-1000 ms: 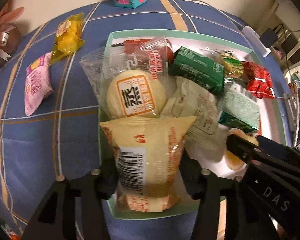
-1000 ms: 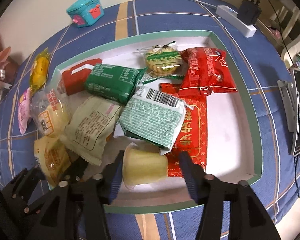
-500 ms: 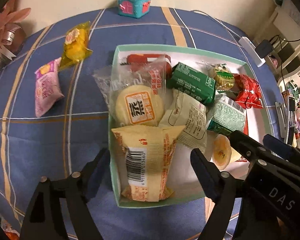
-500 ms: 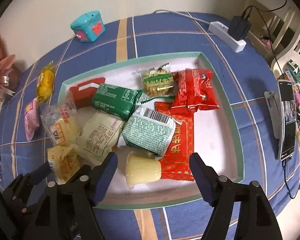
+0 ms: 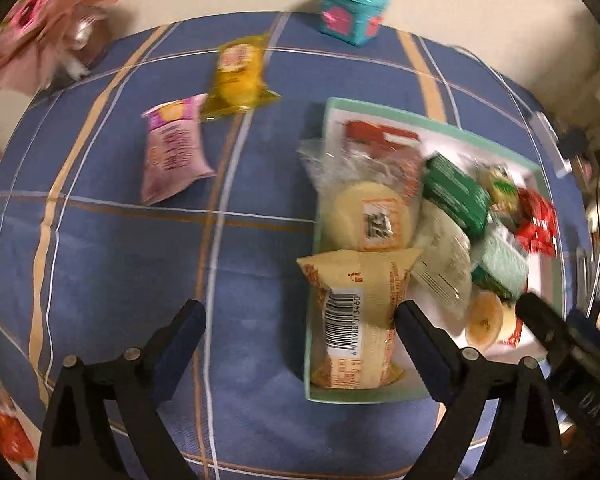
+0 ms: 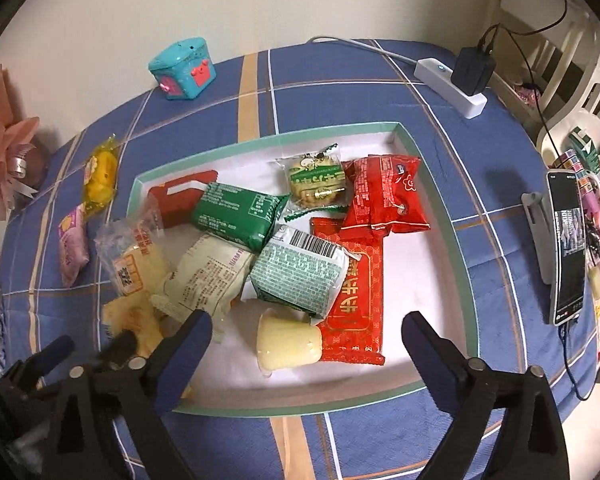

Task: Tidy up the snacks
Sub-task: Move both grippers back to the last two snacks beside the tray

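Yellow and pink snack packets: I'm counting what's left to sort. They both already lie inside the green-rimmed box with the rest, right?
No. The yellow snack packet and the pink snack packet lie on the blue checked tablecloth, outside the green-rimmed box, not with the rest. The left wrist view shows it.

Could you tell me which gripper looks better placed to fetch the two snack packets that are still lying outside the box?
Probably the left gripper: its view faces the pink packet and yellow packet on the cloth left of the box. Its jaws are opening, holding nothing. The right gripper hangs over the box's middle, farther away.
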